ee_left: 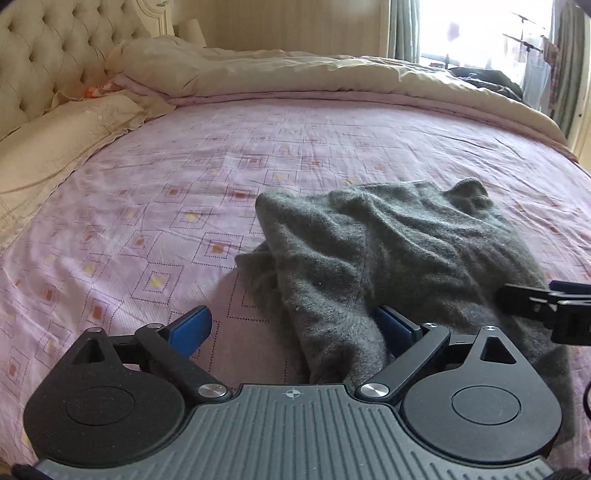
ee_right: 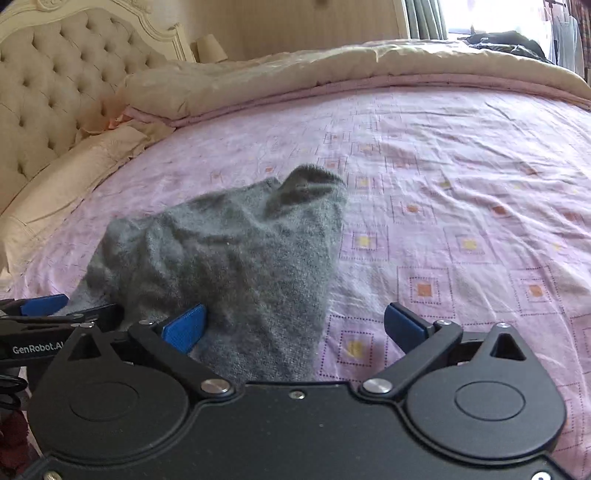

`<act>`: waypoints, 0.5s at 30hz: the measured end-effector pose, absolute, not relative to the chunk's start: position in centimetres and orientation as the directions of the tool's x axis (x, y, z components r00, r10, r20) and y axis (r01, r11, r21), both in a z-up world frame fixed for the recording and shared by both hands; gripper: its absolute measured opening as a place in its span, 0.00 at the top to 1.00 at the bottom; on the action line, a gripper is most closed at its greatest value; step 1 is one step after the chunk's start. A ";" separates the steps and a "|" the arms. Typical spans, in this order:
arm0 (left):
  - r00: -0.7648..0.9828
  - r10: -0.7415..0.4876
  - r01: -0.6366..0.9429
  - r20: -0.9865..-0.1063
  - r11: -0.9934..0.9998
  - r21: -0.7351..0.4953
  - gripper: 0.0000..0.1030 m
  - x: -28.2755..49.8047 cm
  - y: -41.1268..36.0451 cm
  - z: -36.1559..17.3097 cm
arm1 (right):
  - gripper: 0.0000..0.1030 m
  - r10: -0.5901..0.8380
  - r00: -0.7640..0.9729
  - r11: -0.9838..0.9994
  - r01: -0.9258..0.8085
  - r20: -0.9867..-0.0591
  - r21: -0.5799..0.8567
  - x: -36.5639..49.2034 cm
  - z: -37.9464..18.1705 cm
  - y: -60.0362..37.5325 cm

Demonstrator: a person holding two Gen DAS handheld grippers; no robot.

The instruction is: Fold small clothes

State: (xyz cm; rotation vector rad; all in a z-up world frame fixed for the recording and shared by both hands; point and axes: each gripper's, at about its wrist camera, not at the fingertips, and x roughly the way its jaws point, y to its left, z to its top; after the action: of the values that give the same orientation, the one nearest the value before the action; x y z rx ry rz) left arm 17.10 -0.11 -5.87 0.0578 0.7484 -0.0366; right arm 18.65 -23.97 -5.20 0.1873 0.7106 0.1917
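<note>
A small grey knitted garment (ee_left: 388, 251) lies crumpled on the pink patterned bed sheet (ee_left: 184, 177), its near edge reaching between my fingers. My left gripper (ee_left: 295, 328) is open, its blue-padded fingers straddling the garment's near left part without closing on it. In the right wrist view the same garment (ee_right: 229, 251) lies left of centre. My right gripper (ee_right: 295, 328) is open, its left pad (ee_right: 184, 328) against the cloth and its right pad over bare sheet. Each gripper shows at the edge of the other's view, the right one (ee_left: 546, 302) and the left one (ee_right: 40, 310).
A beige folded duvet (ee_left: 295, 74) lies across the far side of the bed. A pillow (ee_left: 55, 147) and tufted headboard (ee_left: 44, 55) are at the left. A window with curtains (ee_left: 480, 33) is at the far right.
</note>
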 end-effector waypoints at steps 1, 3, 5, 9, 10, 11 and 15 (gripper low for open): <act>0.734 -0.012 0.051 -0.679 0.998 0.038 0.07 16.9 0.0 -5.5 | 0.01 0.230 0.762 0.967 -0.111 -0.605 0.228 18.0 -4.4 -24.1; 0.739 -0.012 0.039 -0.674 0.999 0.025 0.08 16.3 -0.1 -4.6 | 0.01 0.220 0.797 0.969 -0.113 -0.563 0.219 16.6 -2.7 -24.2; 0.745 -0.002 0.022 -0.667 1.000 0.021 0.08 15.6 -0.1 -3.5 | 0.00 0.230 0.818 0.966 -0.127 -0.527 0.225 15.0 -1.2 -24.3; 0.762 0.065 -0.025 -0.644 0.997 0.071 0.08 13.6 -0.6 -1.4 | 0.00 0.307 0.804 0.942 -0.181 -0.510 0.283 13.0 0.2 -24.1; 0.767 0.084 -0.032 -0.636 0.995 0.093 0.08 13.1 -0.8 -1.0 | 0.00 0.316 0.806 0.938 -0.186 -0.501 0.294 12.5 0.4 -24.0; 0.769 0.095 -0.034 -0.632 0.994 0.108 0.08 12.6 -1.0 -0.7 | 0.00 0.313 0.810 0.939 -0.185 -0.496 0.289 11.9 0.6 -23.7; 0.777 0.101 -0.014 -0.622 0.990 0.143 0.08 10.9 -1.6 -0.5 | 0.01 0.244 0.833 0.964 -0.155 -0.497 0.214 9.7 1.2 -22.2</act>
State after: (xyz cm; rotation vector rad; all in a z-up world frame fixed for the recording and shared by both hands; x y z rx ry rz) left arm 10.94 -1.60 -0.52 0.1336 0.6792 0.0622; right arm 9.71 -22.24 1.17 0.1679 0.5478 0.2123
